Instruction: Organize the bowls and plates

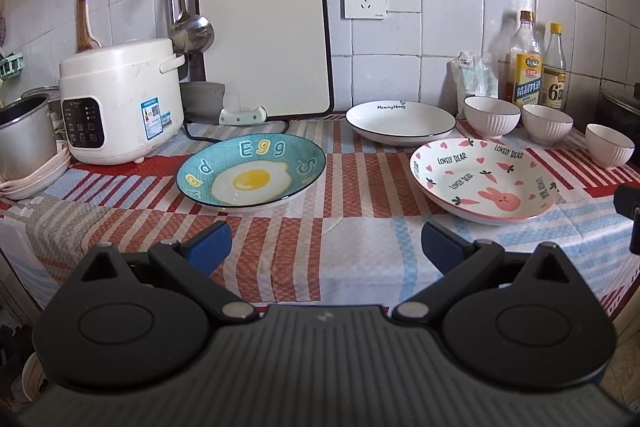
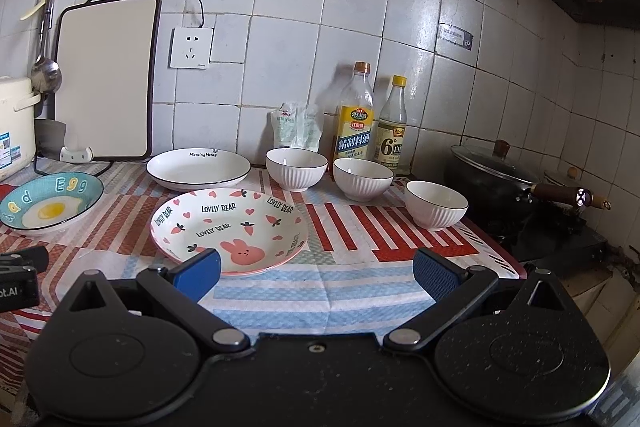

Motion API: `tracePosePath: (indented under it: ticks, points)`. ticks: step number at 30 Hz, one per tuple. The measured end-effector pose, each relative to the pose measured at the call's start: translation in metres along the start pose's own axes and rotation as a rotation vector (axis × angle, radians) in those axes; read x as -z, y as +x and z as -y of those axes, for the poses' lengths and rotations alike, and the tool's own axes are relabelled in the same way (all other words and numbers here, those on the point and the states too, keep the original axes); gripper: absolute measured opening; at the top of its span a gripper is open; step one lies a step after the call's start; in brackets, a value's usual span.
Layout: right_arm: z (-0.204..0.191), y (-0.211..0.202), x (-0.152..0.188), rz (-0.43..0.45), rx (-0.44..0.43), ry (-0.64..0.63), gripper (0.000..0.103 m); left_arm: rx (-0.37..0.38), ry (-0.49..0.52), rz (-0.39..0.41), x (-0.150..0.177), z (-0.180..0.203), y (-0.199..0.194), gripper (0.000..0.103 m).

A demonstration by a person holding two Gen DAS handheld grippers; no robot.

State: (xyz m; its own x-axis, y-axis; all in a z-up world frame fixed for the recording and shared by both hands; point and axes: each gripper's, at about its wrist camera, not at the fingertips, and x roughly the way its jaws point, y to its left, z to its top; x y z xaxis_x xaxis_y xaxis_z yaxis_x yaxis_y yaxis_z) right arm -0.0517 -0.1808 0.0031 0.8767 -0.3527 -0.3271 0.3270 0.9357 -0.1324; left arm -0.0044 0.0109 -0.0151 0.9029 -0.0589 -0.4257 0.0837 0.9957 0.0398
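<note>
Three plates lie on the checked cloth: a teal egg plate [image 1: 251, 173] [image 2: 50, 203], a pink rabbit plate [image 1: 484, 180] [image 2: 230, 229] and a plain white plate [image 1: 400, 123] [image 2: 199, 169] behind them. Three white ribbed bowls [image 1: 492, 116] [image 2: 296, 167] stand in a row to the right, the middle one [image 2: 363, 178] and the rightmost [image 2: 436, 203] nearer the stove. My left gripper [image 1: 326, 247] hangs open over the cloth in front of the egg plate, holding nothing. My right gripper [image 2: 316, 273] is open too, its left finger over the rabbit plate's near rim.
A white rice cooker [image 1: 120, 99] and a steel pot [image 1: 24, 135] stand at the left, a cutting board [image 1: 264, 39] leans on the tiled wall. Two bottles [image 2: 354, 119] and a bag stand behind the bowls. A black lidded wok [image 2: 492, 179] sits at the right.
</note>
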Motion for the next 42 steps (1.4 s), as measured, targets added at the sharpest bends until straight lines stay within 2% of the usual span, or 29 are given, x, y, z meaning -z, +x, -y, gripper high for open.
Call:
tracePosePath:
  ticks: [5,14,42]
  points:
    - [0.0014,-0.0013,0.0013,0.006,0.008,-0.006,0.103,0.032,-0.015,0.018,-0.0002,-0.0025,-0.0041,0.103]
    - [0.0032,-0.0028,0.0013,0.016,0.018,-0.007,0.103,0.047,-0.016,0.025,-0.0002,-0.002,-0.0064,0.103]
    - [0.004,-0.003,0.0038,0.012,0.026,-0.014,0.103,0.047,-0.016,0.021,0.0023,-0.004,-0.0061,0.103]
